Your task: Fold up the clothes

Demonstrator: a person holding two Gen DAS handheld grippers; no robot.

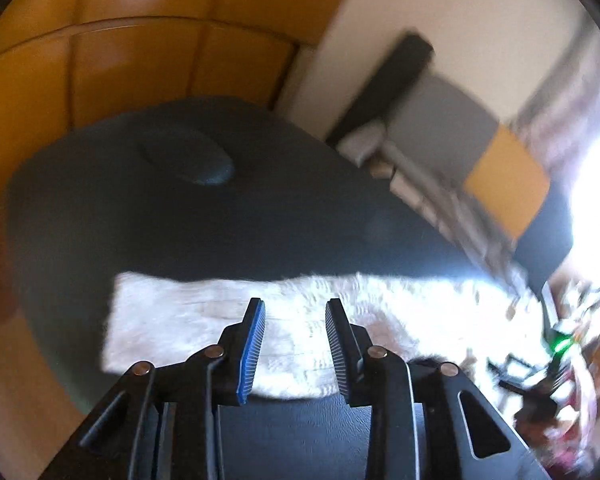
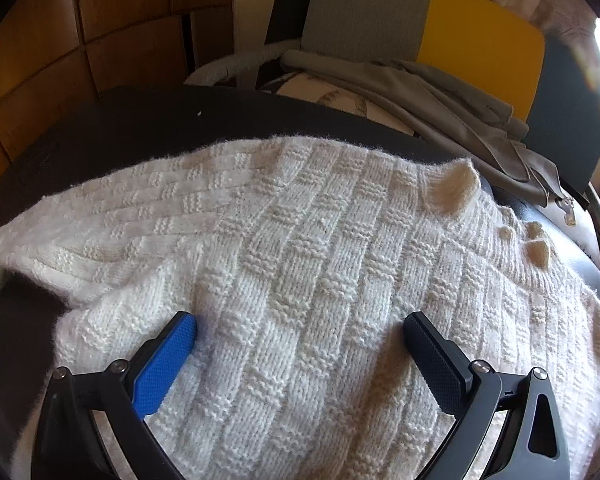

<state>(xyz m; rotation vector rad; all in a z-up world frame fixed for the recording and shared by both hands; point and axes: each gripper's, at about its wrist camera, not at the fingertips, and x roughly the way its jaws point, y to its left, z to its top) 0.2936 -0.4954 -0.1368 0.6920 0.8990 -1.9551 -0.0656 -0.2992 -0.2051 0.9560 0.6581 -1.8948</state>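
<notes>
The right gripper stands wide apart over the white knitted sweater, its blue pad and black pad down at the knit with a broad stretch of the checked pattern between them; nothing is pinched between the jaws. Whether the tips press into the wool or only hover just above it cannot be told.

The left gripper is parted more narrowly, with a clear gap between its fingers and nothing caught in it. It hangs above the sweater, which shows in this blurred view as a pale strip lying across the dark bench.

The sweater lies spread flat on the bench. In the right wrist view a sleeve runs out to the left, its end reaching the frame edge. The far hem line sits short of the back edge of the bench, leaving a band of bare dark surface behind it. Bare bench also shows left of the sweater body, under the sleeve.

Beyond the back edge stands a grey and yellow chair with a grey garment draped over it, close to the sweater's far right corner. Wooden panels close off the left rear.
</notes>
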